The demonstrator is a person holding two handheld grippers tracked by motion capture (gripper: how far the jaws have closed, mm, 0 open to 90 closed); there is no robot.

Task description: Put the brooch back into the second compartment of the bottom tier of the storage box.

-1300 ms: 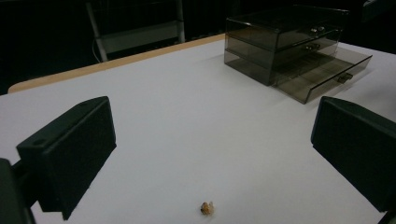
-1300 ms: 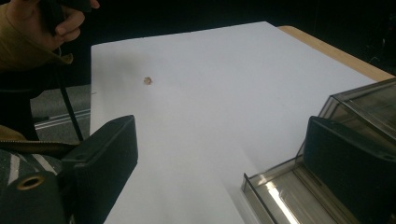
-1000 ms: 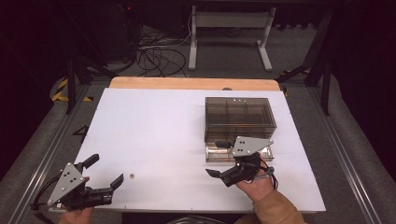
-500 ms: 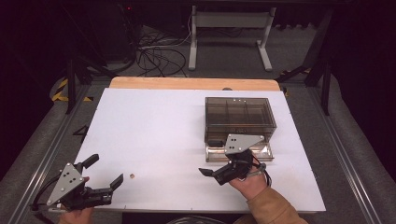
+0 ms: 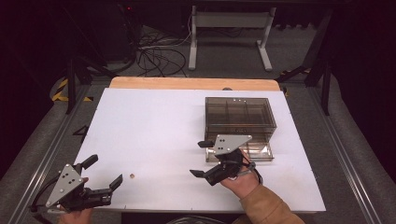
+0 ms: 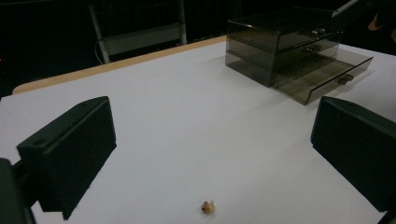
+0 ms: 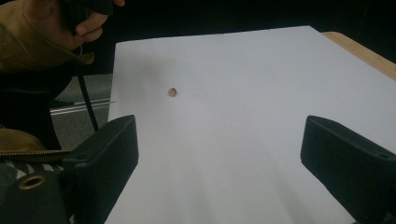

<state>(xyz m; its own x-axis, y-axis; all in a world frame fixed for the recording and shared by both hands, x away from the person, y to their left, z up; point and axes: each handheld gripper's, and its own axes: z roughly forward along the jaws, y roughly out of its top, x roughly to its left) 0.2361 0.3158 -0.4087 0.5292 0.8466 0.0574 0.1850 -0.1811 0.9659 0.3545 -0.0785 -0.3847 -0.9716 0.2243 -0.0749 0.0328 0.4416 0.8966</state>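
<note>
- the high view shows the whole white table (image 5: 154,121) with the left gripper (image 5: 103,171) at about 7 o'clock and the right gripper (image 5: 200,158) at about 5 o'clock, both with jaws wide apart and nothing between them.
- a small tan nugget (image 5: 132,176) lies on the table between the two grippers, just beside the left gripper's near jaw and apart from the right gripper; in this view it is only a speck.
- the left gripper view shows the nugget (image 6: 208,206) closer: orange-brown, lumpy, at 6 o'clock, lying ahead of the open jaws.
- that view also shows the smoky clear drawer box (image 6: 285,42) at 1 o'clock, its lowest drawer (image 6: 322,74) pulled out.
- the right gripper view shows the nugget (image 7: 172,92) at 11 o'clock, beyond its spread jaws, with the person's left hand (image 7: 65,28) in the top corner.
</note>
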